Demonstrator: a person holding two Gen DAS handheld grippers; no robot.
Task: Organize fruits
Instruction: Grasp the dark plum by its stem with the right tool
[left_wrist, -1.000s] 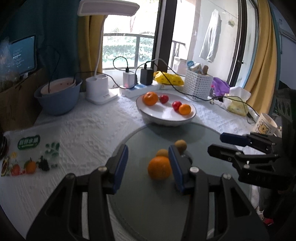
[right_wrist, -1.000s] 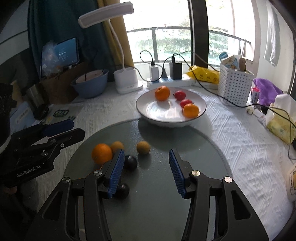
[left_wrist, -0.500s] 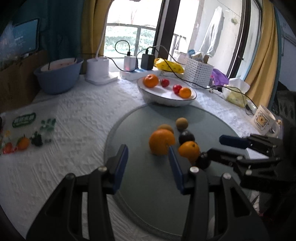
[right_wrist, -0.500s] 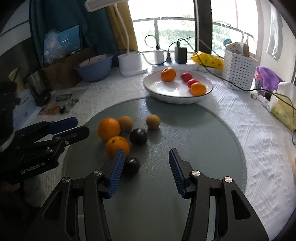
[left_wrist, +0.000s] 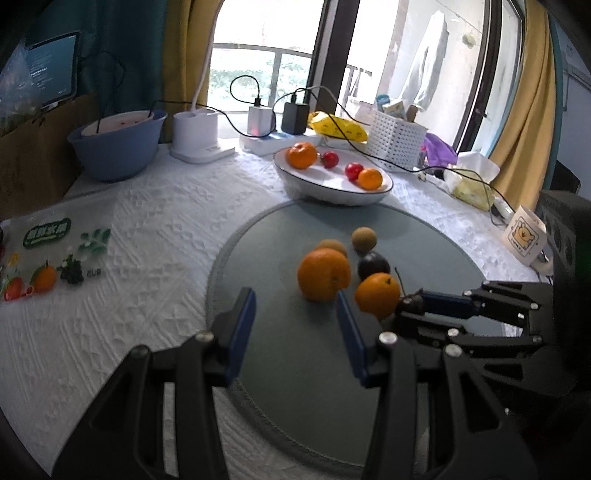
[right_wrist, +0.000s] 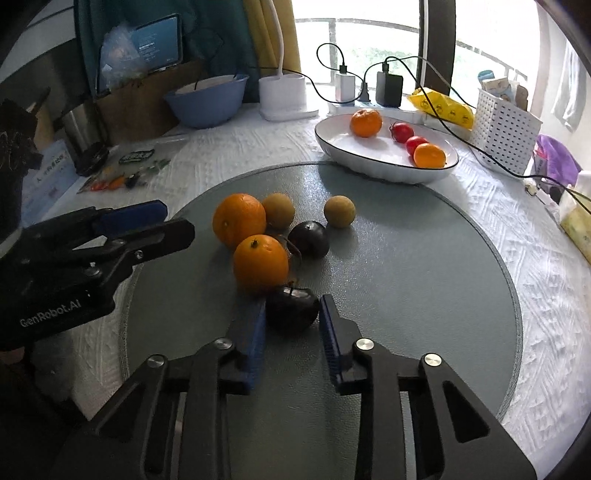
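Several fruits lie on a round grey mat (right_wrist: 406, 277): two oranges (right_wrist: 239, 219) (right_wrist: 260, 263), two brown round fruits (right_wrist: 339, 211), and two dark plums. My right gripper (right_wrist: 291, 314) has its blue pads on both sides of the near dark plum (right_wrist: 291, 309), touching it on the mat. My left gripper (left_wrist: 295, 317) is open and empty, just short of the big orange (left_wrist: 324, 274). A white oval plate (right_wrist: 369, 155) behind the mat holds two oranges and two red fruits. In the left wrist view the right gripper (left_wrist: 410, 306) shows at the right.
A blue bowl (right_wrist: 207, 99), a white lamp base (right_wrist: 282, 92), chargers with cables and a white basket (right_wrist: 506, 125) stand at the back. A mug (left_wrist: 524, 236) stands right of the mat. A printed fruit bag (left_wrist: 55, 254) lies on the white cloth at left.
Both grippers have pulled back and lower over the mat. The right gripper has moved onto the near dark plum and narrowed around it. The left stays open.
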